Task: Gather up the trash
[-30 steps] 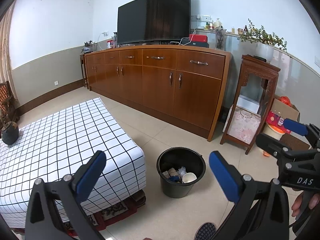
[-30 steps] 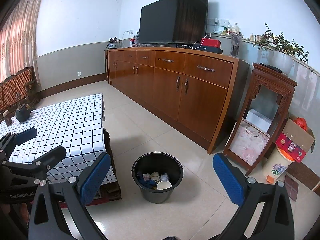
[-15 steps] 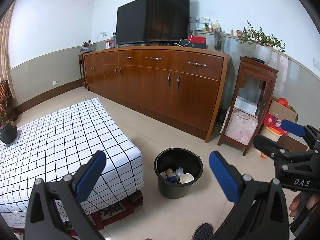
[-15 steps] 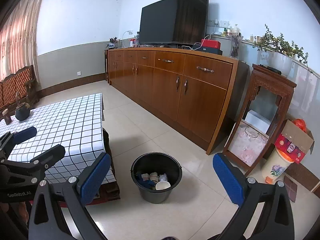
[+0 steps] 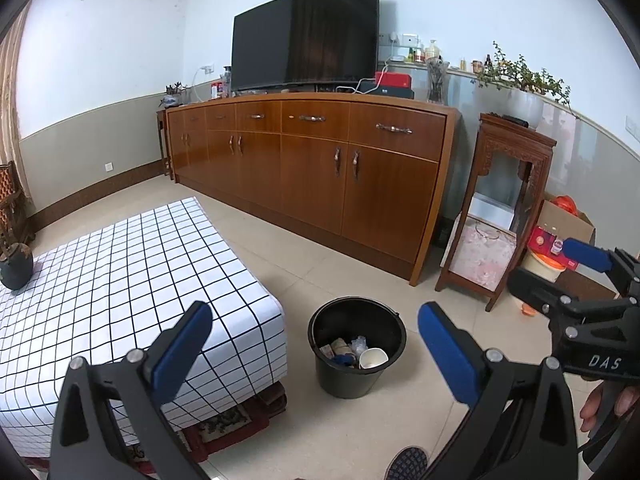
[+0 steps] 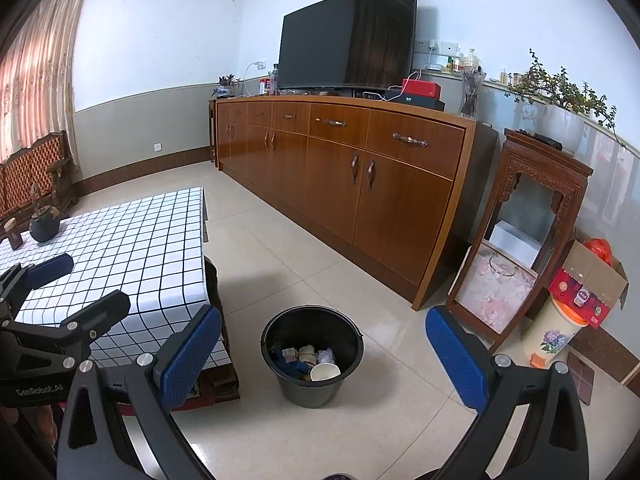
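Observation:
A black bucket (image 5: 357, 348) (image 6: 312, 350) stands on the tiled floor beside the low table. Inside it lie a white paper cup (image 5: 373, 359) (image 6: 325, 372), crumpled wrappers and a blue scrap. My left gripper (image 5: 316, 344) hangs open above and short of the bucket, with nothing between its blue pads. My right gripper (image 6: 324, 348) is open too and holds nothing. In the left wrist view the right gripper (image 5: 560, 276) shows at the right edge. In the right wrist view the left gripper (image 6: 60, 280) shows at the left edge.
A low table (image 5: 120, 264) (image 6: 140, 240) with a checked cloth stands left of the bucket, with a dark pot (image 5: 16, 266) on it. A long wooden sideboard (image 5: 320, 172) with a television lines the wall. A carved stand (image 5: 504, 208) and a cardboard box (image 6: 588, 284) sit at the right.
Both views have drifted slightly, so the bucket sits a little lower and further left in each. Both grippers stay open and empty.

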